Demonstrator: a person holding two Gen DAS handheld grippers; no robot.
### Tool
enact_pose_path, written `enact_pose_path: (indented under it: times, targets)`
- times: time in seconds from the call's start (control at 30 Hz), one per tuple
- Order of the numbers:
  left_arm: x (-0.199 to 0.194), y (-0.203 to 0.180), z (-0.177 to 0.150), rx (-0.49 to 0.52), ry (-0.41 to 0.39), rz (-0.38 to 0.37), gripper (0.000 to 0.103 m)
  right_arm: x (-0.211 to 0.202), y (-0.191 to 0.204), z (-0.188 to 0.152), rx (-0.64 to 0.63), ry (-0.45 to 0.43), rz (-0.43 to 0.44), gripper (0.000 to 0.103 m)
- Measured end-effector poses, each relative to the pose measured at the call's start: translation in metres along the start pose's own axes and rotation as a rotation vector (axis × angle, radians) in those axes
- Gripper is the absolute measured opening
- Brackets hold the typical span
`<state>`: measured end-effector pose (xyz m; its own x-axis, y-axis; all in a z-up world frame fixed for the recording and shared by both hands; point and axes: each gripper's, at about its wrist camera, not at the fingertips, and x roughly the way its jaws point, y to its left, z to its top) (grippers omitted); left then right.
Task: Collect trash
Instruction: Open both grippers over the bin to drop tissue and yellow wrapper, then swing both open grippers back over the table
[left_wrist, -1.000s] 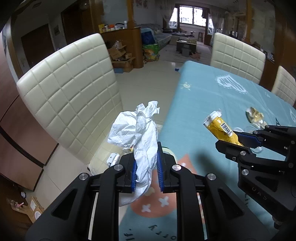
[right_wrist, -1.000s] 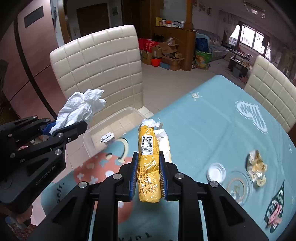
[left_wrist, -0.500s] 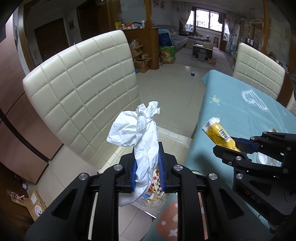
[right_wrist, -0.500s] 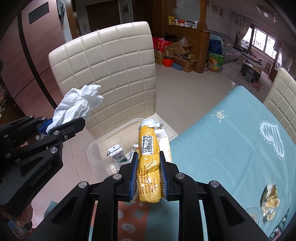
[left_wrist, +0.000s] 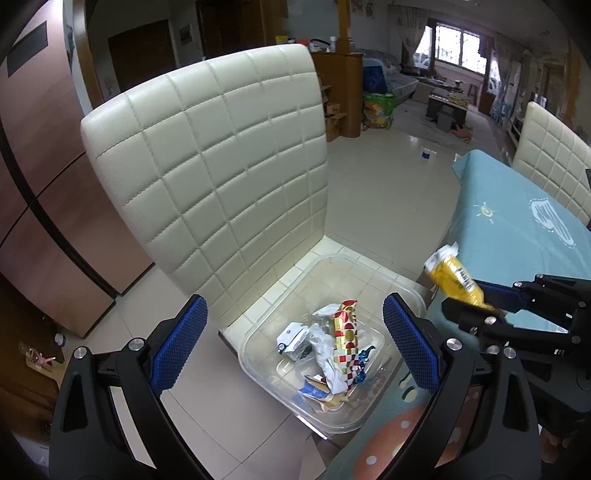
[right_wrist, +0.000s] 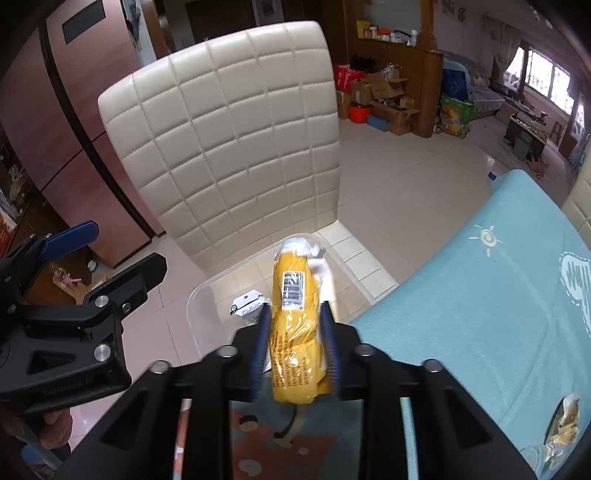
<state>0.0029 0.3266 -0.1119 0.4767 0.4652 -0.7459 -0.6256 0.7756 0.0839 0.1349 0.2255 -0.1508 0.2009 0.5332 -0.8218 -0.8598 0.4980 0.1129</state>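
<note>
Left gripper (left_wrist: 293, 345) hangs wide open w/ nothing in it, right over the clear bin (left_wrist: 399, 284) on the chair seat, prob so stuff drops straight in. Right gripper (right_wrist: 295, 332) is clamped on 1 yellow wrapper (right_wrist: 295, 317) at the tabletop (right_wrist: 498, 295) edge, beside the bin, looks next to go. 2 grippers, 1 bin, several scraps inside.

Clear bin (left_wrist: 373, 273) of wrappers (left_wrist: 341, 345) rests on cream chair (left_wrist: 207, 177) — beside blue-clothed table (left_wrist: 517, 221).
</note>
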Motion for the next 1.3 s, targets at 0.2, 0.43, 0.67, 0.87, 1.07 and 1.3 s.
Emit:
enact_pose_path:
  times: [0.2, 0.43, 0.67, 0.87, 1.07, 1.3]
  targets:
    - [-0.005, 0.013, -0.001, -0.037, 0.004, 0.014, 0.094, -0.005, -0.003, -0.002, 0.02, -0.014, -0.031, 0.06]
    - [-0.025, -0.009, -0.002, 0.012, -0.029, -0.05, 0.094, -0.039, -0.019, -0.023, 0.067, -0.03, -0.101, 0.06]
    - [-0.049, -0.067, -0.004, 0.132, -0.049, -0.175, 0.095, -0.084, -0.061, -0.071, 0.207, -0.035, -0.217, 0.064]
    - [-0.061, -0.128, -0.019, 0.258, -0.036, -0.291, 0.098, -0.117, -0.114, -0.133, 0.406, -0.004, -0.317, 0.072]
    - [-0.062, -0.186, -0.031, 0.35, 0.005, -0.392, 0.099, -0.14, -0.145, -0.181, 0.51, 0.03, -0.378, 0.073]
    - [-0.064, -0.243, -0.045, 0.456, 0.015, -0.46, 0.099, -0.157, -0.174, -0.21, 0.578, 0.017, -0.402, 0.073]
